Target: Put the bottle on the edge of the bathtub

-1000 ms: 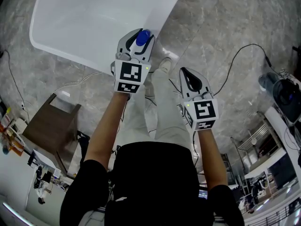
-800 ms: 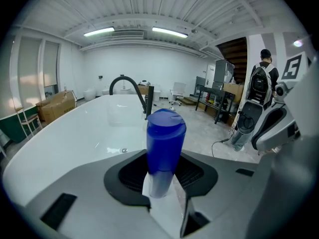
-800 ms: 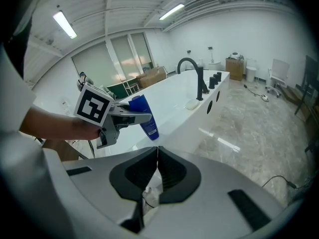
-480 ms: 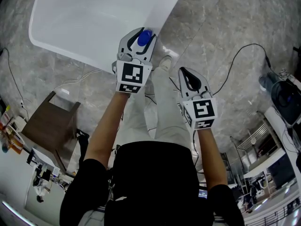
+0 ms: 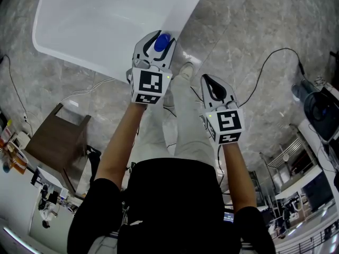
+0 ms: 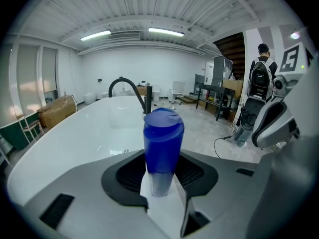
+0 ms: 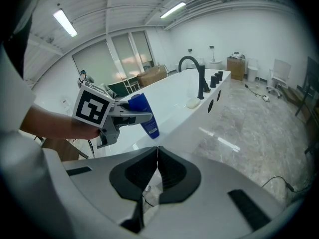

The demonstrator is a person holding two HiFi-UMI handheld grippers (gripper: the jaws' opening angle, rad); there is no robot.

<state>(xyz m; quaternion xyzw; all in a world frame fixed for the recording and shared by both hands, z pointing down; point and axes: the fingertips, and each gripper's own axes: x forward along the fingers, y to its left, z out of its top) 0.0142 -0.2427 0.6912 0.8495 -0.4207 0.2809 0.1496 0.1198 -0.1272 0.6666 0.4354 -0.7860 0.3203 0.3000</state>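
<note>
Left gripper (image 5: pixel 160 38) has the bottle (image 6: pixel 163 148) between its pads, which look to be on the bottle's sides, and the jaws are opening; right gripper (image 7: pixel 157 151) is pressed together on nothing and hangs low right of centre in the head view, clear of the work. The bottle sits over the near rim of the bathtub (image 5: pixel 185 15), upper centre of the head view. In the right gripper view it leans, its base down by the rim; we cannot tell whether the base touches. Our judgement is that this is the set-down and let-go. To do it well we would bring the bottle upright first and feel the base flat on the rim, keeping it on the level part and off the inward slope. We would then let the jaws spread evenly, so that neither pad drags a side, and draw straight back without brushing the cap. The bottle is smooth blue plastic, a tall, slightly tapered cylinder with a flat flip-top lid. It is paler towards the base, with a small label showing there. It is tall for its foot, so we expect it to tip easily. The tub is glossy white with a broad, rounded, slick rim. A black gooseneck faucet (image 7: pixel 192 71) stands at its far end. The floor (image 5: pixel 254 30) is grey veined stone, polished
</note>
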